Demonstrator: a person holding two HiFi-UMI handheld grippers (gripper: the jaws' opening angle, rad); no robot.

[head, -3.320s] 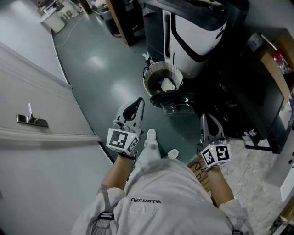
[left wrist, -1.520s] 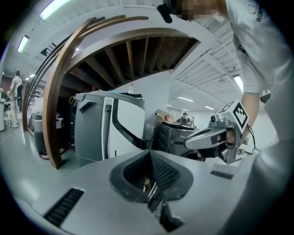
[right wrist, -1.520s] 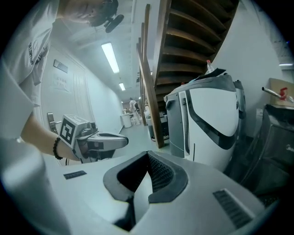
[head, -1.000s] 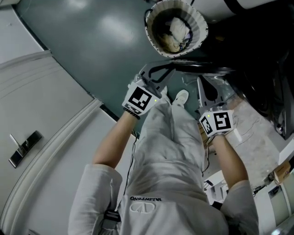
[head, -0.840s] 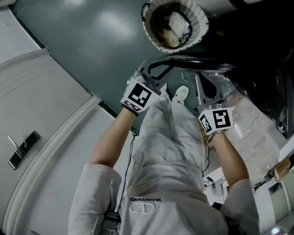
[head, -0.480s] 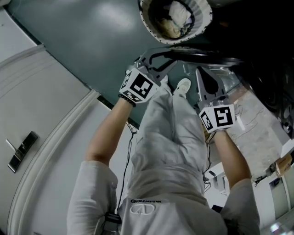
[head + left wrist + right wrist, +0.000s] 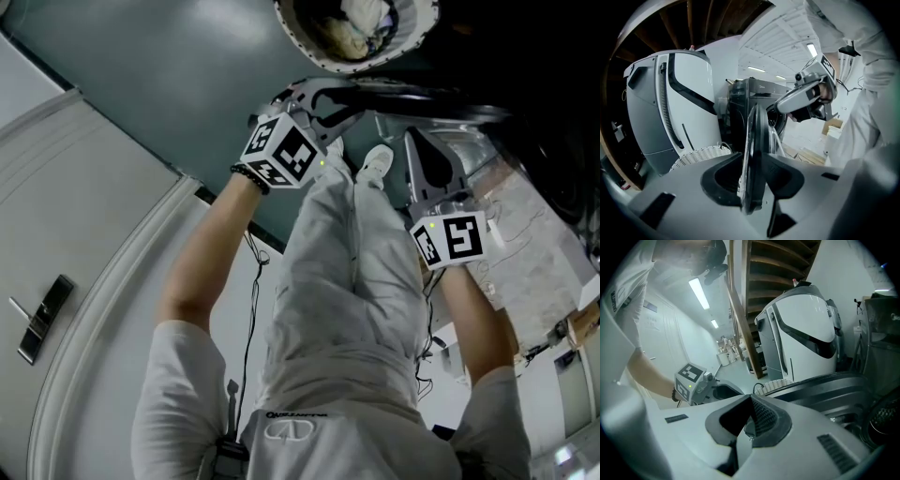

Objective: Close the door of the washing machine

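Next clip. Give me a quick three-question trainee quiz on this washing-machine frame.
1. True or false: the right tongs grip the door.
2. What stands between the left tongs' jaws? A a towel, B the door's edge, C a cable.
3. What lies in the basket?
Key: 1 false, shut and empty. 2 B; those jaws have just been opening. 3 Crumpled laundry.

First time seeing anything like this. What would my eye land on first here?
The round washing machine door, seen edge-on, stands inside the left claw, whose jaws have just been opening around it. To its left sits a white woven basket; the right claw is shut and empty.
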